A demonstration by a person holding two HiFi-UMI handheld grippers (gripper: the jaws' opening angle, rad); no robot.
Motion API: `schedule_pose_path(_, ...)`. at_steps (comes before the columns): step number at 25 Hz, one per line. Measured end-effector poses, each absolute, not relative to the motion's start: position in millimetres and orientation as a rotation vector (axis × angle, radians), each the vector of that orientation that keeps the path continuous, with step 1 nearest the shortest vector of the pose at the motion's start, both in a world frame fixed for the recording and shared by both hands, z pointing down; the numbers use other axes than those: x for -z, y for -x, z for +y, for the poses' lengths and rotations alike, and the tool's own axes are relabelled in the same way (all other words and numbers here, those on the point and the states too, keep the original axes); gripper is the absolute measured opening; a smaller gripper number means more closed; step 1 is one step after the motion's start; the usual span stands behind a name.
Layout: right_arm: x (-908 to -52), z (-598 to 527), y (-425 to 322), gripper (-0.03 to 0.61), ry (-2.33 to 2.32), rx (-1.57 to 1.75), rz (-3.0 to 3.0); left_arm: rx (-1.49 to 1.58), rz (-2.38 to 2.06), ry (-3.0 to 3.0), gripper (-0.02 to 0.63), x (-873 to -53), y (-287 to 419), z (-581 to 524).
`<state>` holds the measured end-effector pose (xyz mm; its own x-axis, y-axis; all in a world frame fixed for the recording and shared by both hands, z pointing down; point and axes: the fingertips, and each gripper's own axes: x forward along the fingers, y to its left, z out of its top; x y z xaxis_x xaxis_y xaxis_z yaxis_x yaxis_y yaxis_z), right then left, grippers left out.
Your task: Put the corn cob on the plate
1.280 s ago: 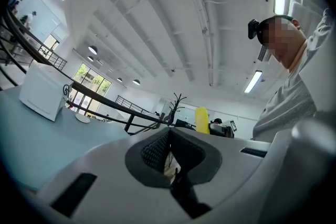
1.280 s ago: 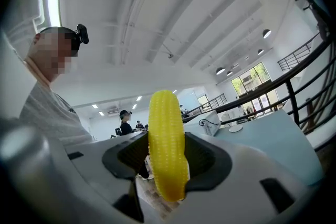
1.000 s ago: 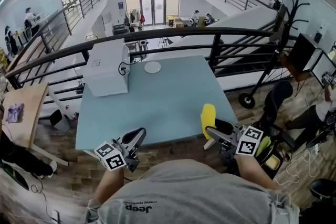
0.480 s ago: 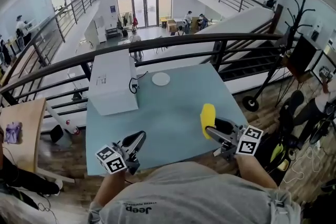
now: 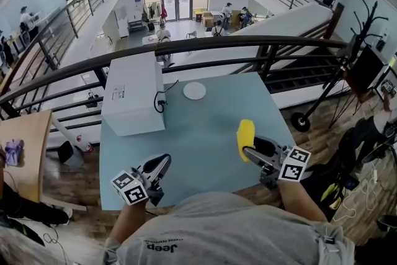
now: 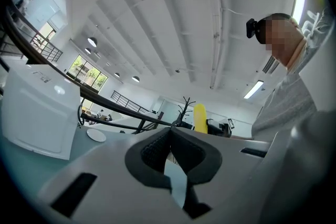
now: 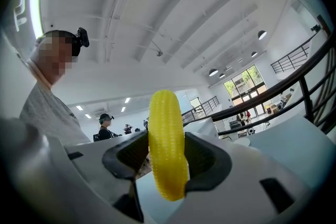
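Mezzanine setting: one black metal railing (image 5: 186, 43) is running behind one pale blue-green rectangular table (image 5: 205, 127). Items, left to right:

- One white box-shaped appliance (image 5: 133, 99) is sitting at the table's left rear corner. One black cable (image 5: 162, 99) is hanging at its right side, and where the cable ends is hard to make out.
- One left gripper (image 5: 162, 163) is hovering over the table's near left edge. Its jaws are meeting at the tips with nothing between them.
- One small round white plate (image 5: 195, 90) is lying near the far edge, just right of the appliance. It is carrying nothing and is well apart from both grippers.
- One yellow ribbed corn cob (image 5: 245, 136) is standing on end over the table's near right part, well apart from the plate. Its lower end is hiding behind the jaws in the head view.
- One right gripper (image 7: 168, 157) is holding the cob. Its jaws are standing wide, with both pads pressing on the cob's lower half and most of the cob sticking out above them.
- One grey shirt (image 5: 223, 233) on the person is cutting off the table's near edge and both forearms.
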<state>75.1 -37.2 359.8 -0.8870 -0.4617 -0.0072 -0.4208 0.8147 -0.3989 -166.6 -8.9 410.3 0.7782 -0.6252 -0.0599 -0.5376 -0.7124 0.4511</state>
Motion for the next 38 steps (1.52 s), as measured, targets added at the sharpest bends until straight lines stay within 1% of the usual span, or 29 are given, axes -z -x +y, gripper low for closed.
schedule_pose_path(4, -370, -86, -93, 0.225, 0.653, 0.604, 2.886, 0.269, -0.934, -2.545, 0.018, -415, 147, -39)
schedule_pose_path(12, -387, -209, -145, 0.224, 0.441, 0.592, 2.932, 0.231, -1.147, -2.470, 0.018, -407, 83, -115)
schedule_pose_path(16, -407, -258, -157, 0.224, 0.430, 0.590, 2.971, 0.159, -1.189, -2.415, 0.018, -417, 63, -144)
schedule_pose_path(20, -441, -293, -146, 0.224, 0.494, 0.624, 2.979, 0.092, -1.178, -2.406, 0.018, -435, 75, -171)
schedule_pose_path(28, -503, -351, -94, 0.224, 0.740, 0.657, 3.099, 0.070, -1.084, -2.418, 0.018, -482, 112, -240)
schedule_pose_path(34, -524, -406, -63, 0.224, 0.790, 0.528, 3.262, 0.112, -1.070, -2.397, 0.018, -507, 110, -291)
schedule_pose_path(38, -555, -450, -31, 0.224, 0.784, 0.429, 3.369, 0.104, -1.099, -2.379, 0.018, -540, 115, -315)
